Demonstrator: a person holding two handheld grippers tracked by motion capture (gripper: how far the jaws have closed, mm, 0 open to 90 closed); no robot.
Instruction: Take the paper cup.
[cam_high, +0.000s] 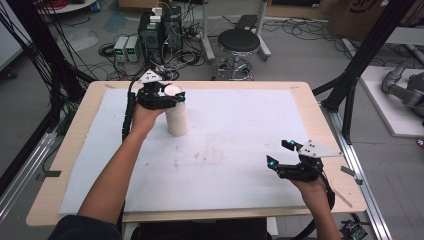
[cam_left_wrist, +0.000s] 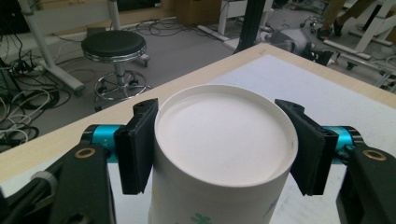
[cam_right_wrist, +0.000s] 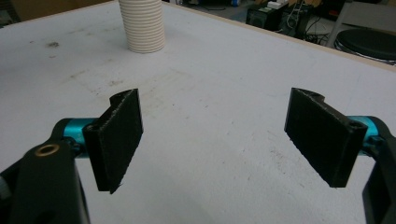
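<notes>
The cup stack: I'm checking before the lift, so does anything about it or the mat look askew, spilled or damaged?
Nothing serious. The cup stack stands upright on the white mat, with the left tool closed on its top cup's rim. The mat has faint brownish stains near its middle, dried marks rather than a fresh spill.

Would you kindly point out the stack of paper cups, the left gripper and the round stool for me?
stack of paper cups (cam_high: 177, 120): high view, side wall of the stack.
left gripper (cam_left_wrist: 224, 140): left gripper view, midway between its pads.
round stool (cam_high: 239, 40): high view, black seat.

A wooden table (cam_high: 320, 107) carries a white, seemingly foam sheet (cam_high: 240, 135), faintly stained.
</notes>
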